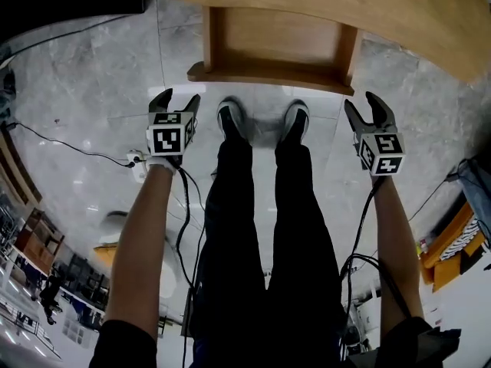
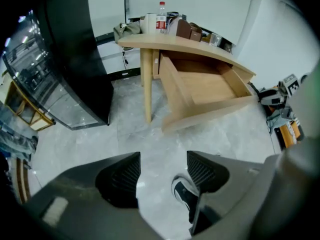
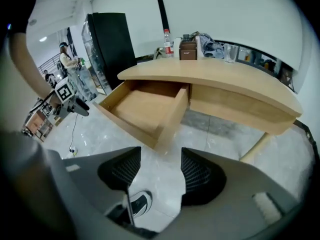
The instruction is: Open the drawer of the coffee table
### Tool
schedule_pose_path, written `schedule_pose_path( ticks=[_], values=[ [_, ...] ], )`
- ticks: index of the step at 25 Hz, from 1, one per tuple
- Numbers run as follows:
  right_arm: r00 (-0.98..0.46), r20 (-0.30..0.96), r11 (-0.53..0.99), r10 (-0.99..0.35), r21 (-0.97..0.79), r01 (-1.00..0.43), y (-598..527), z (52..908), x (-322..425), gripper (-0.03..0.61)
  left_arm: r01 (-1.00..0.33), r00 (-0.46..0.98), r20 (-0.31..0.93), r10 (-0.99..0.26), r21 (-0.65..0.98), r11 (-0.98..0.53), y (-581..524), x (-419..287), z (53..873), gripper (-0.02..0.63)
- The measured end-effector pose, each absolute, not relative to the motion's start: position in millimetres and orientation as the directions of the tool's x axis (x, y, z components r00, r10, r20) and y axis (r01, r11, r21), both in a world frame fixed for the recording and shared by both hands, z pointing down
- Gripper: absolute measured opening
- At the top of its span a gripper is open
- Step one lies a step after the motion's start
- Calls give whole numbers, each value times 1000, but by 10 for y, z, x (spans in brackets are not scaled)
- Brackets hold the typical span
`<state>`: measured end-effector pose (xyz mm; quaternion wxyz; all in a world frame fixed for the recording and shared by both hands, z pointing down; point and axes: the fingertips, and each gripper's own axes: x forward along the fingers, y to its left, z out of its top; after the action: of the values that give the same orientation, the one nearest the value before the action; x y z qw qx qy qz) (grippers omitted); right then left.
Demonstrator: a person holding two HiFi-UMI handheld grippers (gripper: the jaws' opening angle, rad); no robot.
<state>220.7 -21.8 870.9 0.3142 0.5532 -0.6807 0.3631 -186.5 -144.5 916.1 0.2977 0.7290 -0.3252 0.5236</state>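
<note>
Gaping open under the curved wooden worktop [image 3: 225,76], the drawer [image 3: 142,106] overhung glossy grey floor [image 1: 84,106]; left tongs [image 1: 180,96] and right tongs [image 1: 361,100] hung released.

The drawer [image 1: 272,52] stands pulled out from under the counter [image 1: 399,6], its front jutting over the floor [image 1: 84,83] just ahead of the person's shoes [image 1: 230,117], its inside open upward. Bare floor lies open at both its sides, where the left tool [image 1: 176,98] and right tool [image 1: 363,104] hang with jaws apart (nothing between them). A counter leg [image 2: 146,84] and a black cabinet [image 2: 75,54] bound the left side; a cable [image 1: 69,146] crosses the floor there
</note>
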Motion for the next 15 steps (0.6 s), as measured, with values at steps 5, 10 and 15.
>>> schedule_pose_path(
  ticks=[5, 10, 15],
  values=[
    [-156, 812, 38, -562, -163, -986, -228, 8160, 2452, 218, -843, 211, 958, -193, 78, -532, -1367, -2159, 8694, 301],
    [-178, 717, 76, -674, -173, -982, -644, 7326, 2379, 204, -874, 299, 894, -334, 115, -473, -1691, -1861, 7913, 274],
    [-236, 592, 128, -771, -219, -967, -1084, 6448, 2062, 182, -853, 437, 775, -456, 196, -484, -2008, -1254, 6910, 222]
  ],
)
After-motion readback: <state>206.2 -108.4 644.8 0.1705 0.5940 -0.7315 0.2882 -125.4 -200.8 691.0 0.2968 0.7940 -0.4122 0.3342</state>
